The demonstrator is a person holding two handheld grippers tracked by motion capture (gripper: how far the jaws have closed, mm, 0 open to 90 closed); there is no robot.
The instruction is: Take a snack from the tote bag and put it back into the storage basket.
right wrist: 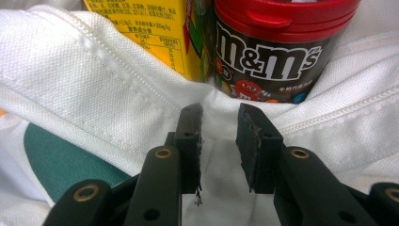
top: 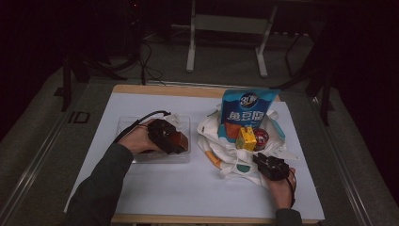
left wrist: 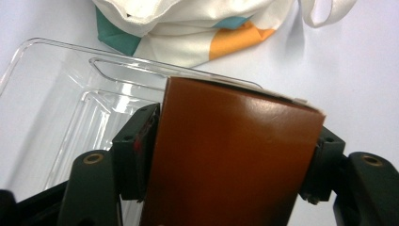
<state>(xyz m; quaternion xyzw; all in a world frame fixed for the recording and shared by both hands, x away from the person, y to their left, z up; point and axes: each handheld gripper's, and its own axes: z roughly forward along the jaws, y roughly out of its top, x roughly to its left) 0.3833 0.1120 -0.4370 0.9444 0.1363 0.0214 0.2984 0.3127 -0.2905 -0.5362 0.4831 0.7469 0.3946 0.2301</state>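
Note:
My left gripper [top: 175, 141] is shut on a brown box [top: 180, 140], holding it low over a clear plastic tray [top: 126, 125]. In the left gripper view the brown box [left wrist: 230, 155] sits between both pads, with the tray [left wrist: 47, 94] beneath and behind it. My right gripper [top: 261, 160] is at the near edge of a white tote bag [top: 211, 136]. Its jaws [right wrist: 220, 113] stand narrow with a fold of the bag's cloth [right wrist: 70, 70] pinched between them. Just beyond them, in the bag, stand a yellow carton [right wrist: 141, 28] and a red-lidded M&M's tub [right wrist: 273, 47].
A tall blue snack pouch [top: 248, 110] stands upright at the back of the bag, with the yellow carton [top: 245, 138] and the tub [top: 261, 138] in front of it. A white sheet [top: 188, 188] covers the table. The bag's corner [left wrist: 188, 28] lies close beyond the tray.

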